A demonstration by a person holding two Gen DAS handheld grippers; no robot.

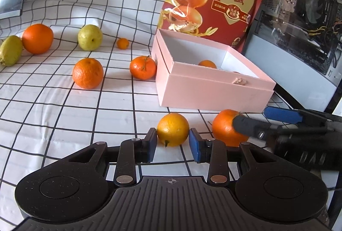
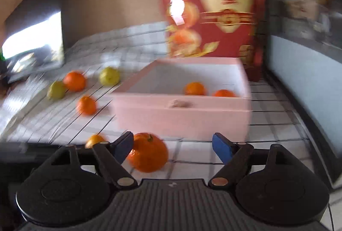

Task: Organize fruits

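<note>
1. Your left gripper [image 1: 173,141] pinches a yellow-orange citrus [image 1: 173,129] on the checked cloth [image 1: 64,115].
2. Your right gripper [image 2: 173,147] is spread; a mandarin [image 2: 148,153] touches one pad, before the pink box [image 2: 181,117].

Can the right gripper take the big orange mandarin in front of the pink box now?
Probably yes. The right gripper stands open around the big orange mandarin; its left pad is against the fruit, the other well clear. Nothing blocks it, though the pink cardboard box lies just beyond.
</note>
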